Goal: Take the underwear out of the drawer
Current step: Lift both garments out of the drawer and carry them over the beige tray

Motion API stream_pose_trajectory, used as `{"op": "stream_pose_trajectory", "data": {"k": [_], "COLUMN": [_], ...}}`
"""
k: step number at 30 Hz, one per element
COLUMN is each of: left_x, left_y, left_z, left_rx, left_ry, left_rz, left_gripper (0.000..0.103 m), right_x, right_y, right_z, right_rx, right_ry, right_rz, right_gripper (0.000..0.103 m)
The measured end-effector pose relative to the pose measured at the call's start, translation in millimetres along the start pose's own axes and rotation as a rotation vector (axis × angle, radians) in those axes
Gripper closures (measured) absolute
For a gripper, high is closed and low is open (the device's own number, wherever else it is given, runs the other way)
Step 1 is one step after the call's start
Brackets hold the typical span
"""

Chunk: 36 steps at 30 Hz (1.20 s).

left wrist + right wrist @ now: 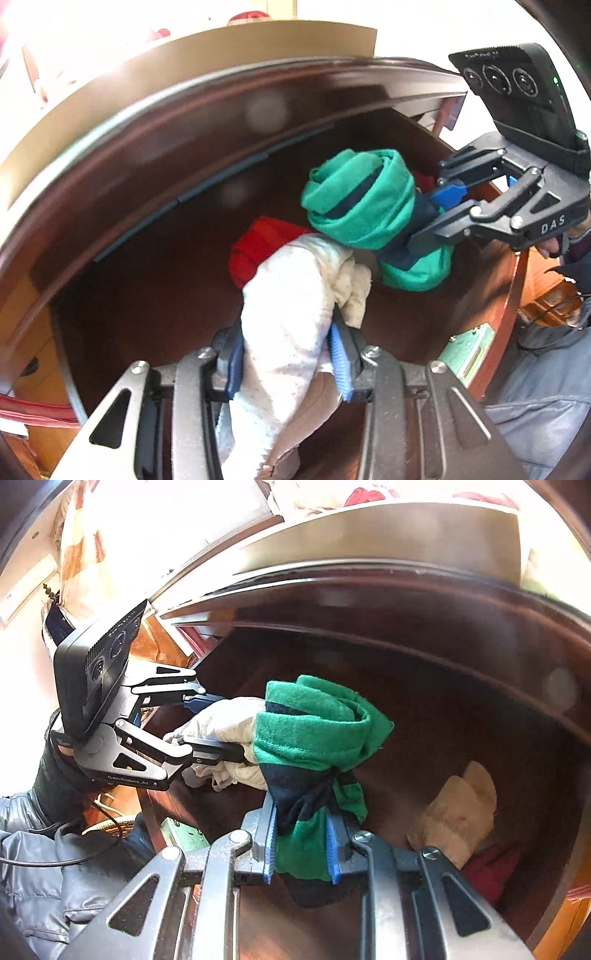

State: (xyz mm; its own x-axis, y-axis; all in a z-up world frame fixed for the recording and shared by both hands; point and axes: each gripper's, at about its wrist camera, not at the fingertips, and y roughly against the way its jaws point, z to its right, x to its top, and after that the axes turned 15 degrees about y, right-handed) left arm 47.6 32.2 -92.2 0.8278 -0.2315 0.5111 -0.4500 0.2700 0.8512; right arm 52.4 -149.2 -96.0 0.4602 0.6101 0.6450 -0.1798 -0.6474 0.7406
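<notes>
So both tongs are pinching something over the open drawer [155,229] — left tongs [288,362] clamp the white underwear [291,302], right tongs [303,845] the green pair [317,731]. My guess is the bundles touch mid-air — one could snag and slip out.

Your rolled green-and-navy underwear [314,738] hides part of the cream speckled cloth bundle [221,723] behind it.
</notes>
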Motion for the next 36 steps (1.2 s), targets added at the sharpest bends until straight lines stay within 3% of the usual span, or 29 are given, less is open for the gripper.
{"op": "stream_pose_trajectory", "data": {"k": [11,22,36], "left_x": [-22.0,-22.6,-40.6], "left_y": [26.7,37.3,53.9], "left_z": [23.4,-1.2,-4.9], "left_rx": [0.099,0.108,0.192], "left_ry": [-0.022,0.05,0.107], "left_rz": [0.14,0.235,0.335], "left_gripper": [0.066,0.066,0.066], "right_x": [-10.9,-18.9,-26.9], "right_y": [22.6,38.3,58.0], "right_z": [-1.8,0.2,-8.0], "right_rx": [-0.025,-0.05,-0.091], "right_ry": [0.017,0.024,0.049], "right_rz": [0.102,0.144,0.192], "right_gripper": [0.079,0.079,0.079]}}
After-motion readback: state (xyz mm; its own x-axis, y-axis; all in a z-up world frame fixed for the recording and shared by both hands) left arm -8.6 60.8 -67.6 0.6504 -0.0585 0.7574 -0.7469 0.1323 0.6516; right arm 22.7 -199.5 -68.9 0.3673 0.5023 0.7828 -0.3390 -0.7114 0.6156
